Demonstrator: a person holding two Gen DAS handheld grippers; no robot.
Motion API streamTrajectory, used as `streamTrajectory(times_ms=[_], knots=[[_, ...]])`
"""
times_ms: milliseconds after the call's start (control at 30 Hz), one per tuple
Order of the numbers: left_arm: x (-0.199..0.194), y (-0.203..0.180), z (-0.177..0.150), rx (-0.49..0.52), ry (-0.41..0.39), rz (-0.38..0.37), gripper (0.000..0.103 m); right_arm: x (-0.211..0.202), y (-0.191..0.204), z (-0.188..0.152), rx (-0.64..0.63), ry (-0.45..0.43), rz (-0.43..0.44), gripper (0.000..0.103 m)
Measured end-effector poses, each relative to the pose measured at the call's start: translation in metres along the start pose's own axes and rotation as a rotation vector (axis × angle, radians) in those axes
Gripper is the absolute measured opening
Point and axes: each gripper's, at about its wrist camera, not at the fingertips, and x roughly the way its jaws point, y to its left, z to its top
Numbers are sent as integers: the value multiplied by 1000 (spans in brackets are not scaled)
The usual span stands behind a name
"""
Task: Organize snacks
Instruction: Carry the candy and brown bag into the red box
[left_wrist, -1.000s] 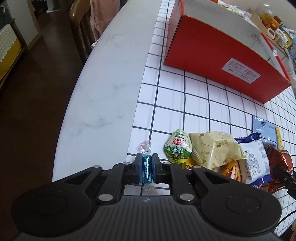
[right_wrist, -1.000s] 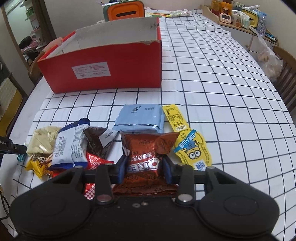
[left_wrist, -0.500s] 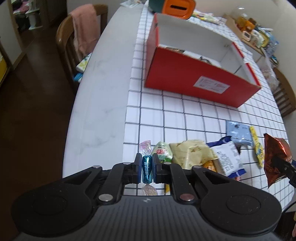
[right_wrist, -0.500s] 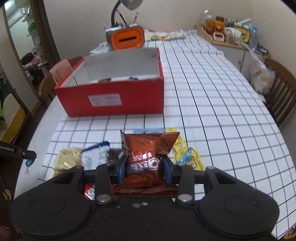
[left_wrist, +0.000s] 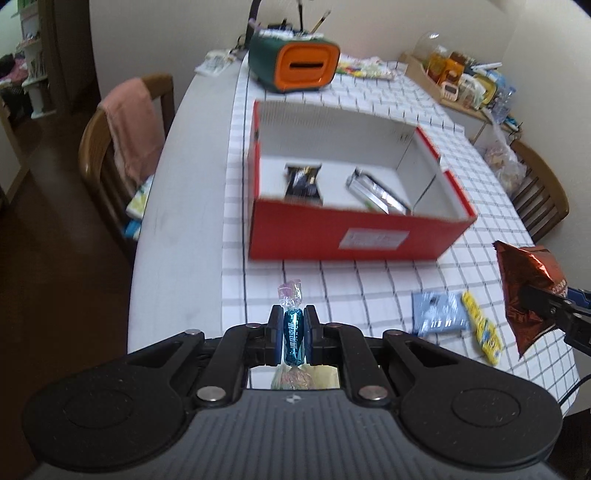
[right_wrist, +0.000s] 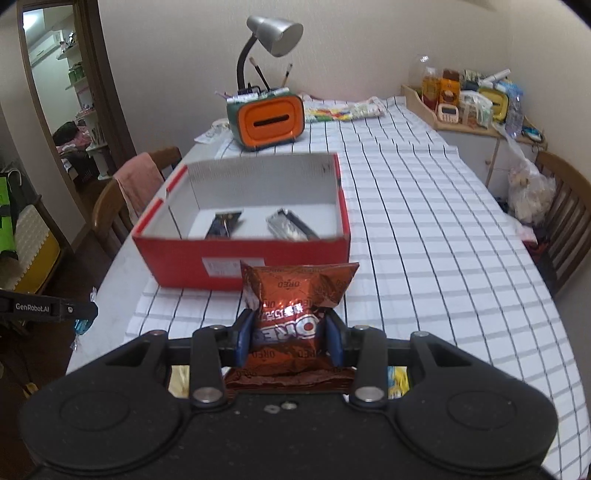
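Both tools rising off table since earlier frame: left tool (left_wrist: 291, 334) gripping candy (left_wrist: 293, 336), right tool (right_wrist: 290, 338) gripping Oreo bag (right_wrist: 291, 306). Carrying step; next, reaching over box (left_wrist: 354, 229), releasing inside.

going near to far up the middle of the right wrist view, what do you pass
right gripper shut on the copper-brown foil oreo packet → red cardboard box with white inside, holding two dark and silver wrapped snacks → orange and green pen holder → grey gooseneck desk lamp
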Motion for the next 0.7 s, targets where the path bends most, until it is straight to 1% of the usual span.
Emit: streamTrajectory(times_ms=[167,467,700], knots=[[7,-11,31,31,-44,23,11,18,-3,34,-29,-19,3,39],[37,-29,84,50,-41,62,11,62,-9,87,-94,-18,43,39],[60,-38,121,66,-35,95,11,104,-19,114,-139,29,61,39]])
